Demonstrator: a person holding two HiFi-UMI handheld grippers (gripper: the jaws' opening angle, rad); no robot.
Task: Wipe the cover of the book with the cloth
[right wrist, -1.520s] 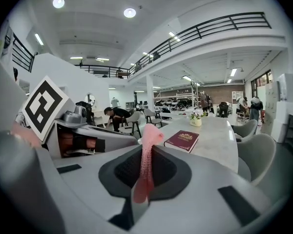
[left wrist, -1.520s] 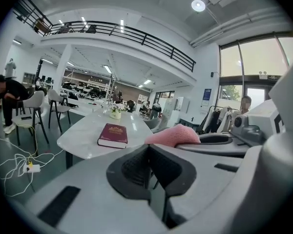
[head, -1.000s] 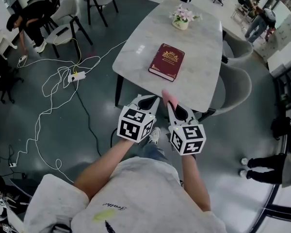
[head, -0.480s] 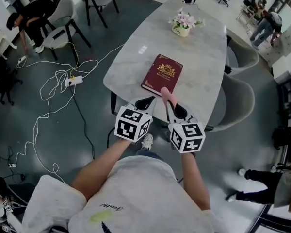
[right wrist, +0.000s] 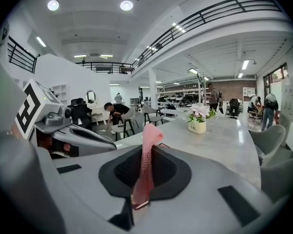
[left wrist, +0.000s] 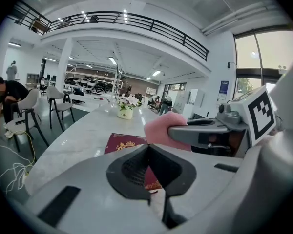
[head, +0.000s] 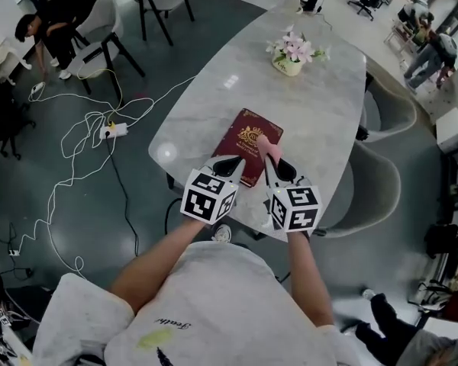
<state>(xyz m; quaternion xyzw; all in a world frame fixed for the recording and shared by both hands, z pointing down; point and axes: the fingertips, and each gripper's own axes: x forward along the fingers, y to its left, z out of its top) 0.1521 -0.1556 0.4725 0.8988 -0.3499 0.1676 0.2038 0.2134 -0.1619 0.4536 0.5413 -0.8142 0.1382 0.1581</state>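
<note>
Grippers advanced toward 12 o'clock: right gripper [head: 270,161], clamping pink cloth [head: 264,146], reached red book [head: 241,137] cover; left gripper [head: 232,162] pinched closed, empty. Wiping could start.

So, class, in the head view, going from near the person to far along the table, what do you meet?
Left gripper and right gripper, level with each other → book → flower pot.

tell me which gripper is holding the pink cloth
The right gripper: its jaws are shut on the pink cloth, while the left gripper is shut with nothing between its jaws.
</note>
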